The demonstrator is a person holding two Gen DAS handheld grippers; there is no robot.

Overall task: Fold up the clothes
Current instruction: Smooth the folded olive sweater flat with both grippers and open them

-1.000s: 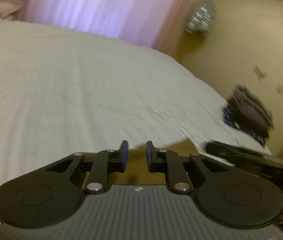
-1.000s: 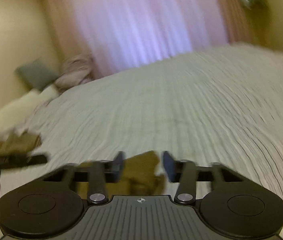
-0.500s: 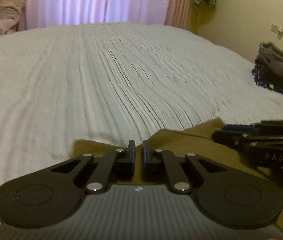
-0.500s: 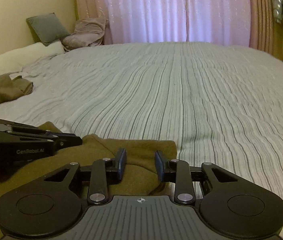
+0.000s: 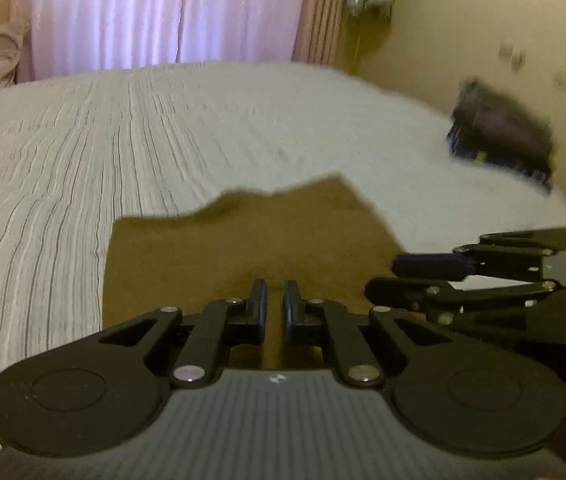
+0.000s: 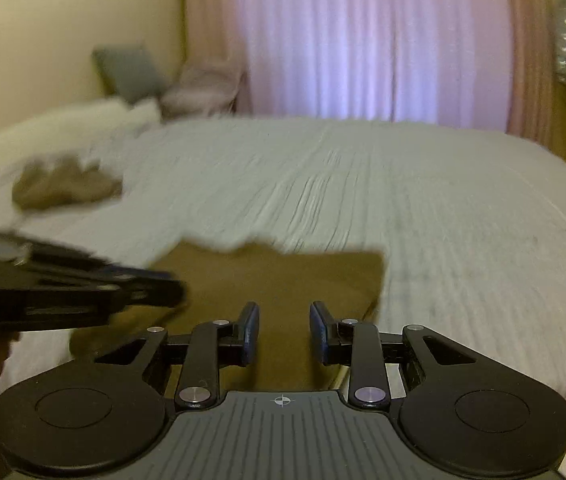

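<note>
No writing can be read in either view. The olive-brown garment (image 5: pixel 251 240) lies on the striped bed cover (image 5: pixel 83 152), at its near edge. The left tool (image 5: pixel 275 308) is clamped on the garment's near edge, jaws almost together. The right tool (image 6: pixel 285 330), just right of it, has its jaws a little apart with the cloth between them; whether they press it I cannot tell. Far right of the garment sits a dark clothes pile (image 5: pixel 503 132); far left, a crumpled brown cloth (image 6: pixel 67 184) near the pillows (image 6: pixel 63 124). Pink curtains (image 6: pixel 363 40) hang behind the bed.

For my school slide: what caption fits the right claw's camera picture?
Right claw over an olive-brown garment on a striped bed, left claw alongside.
</note>
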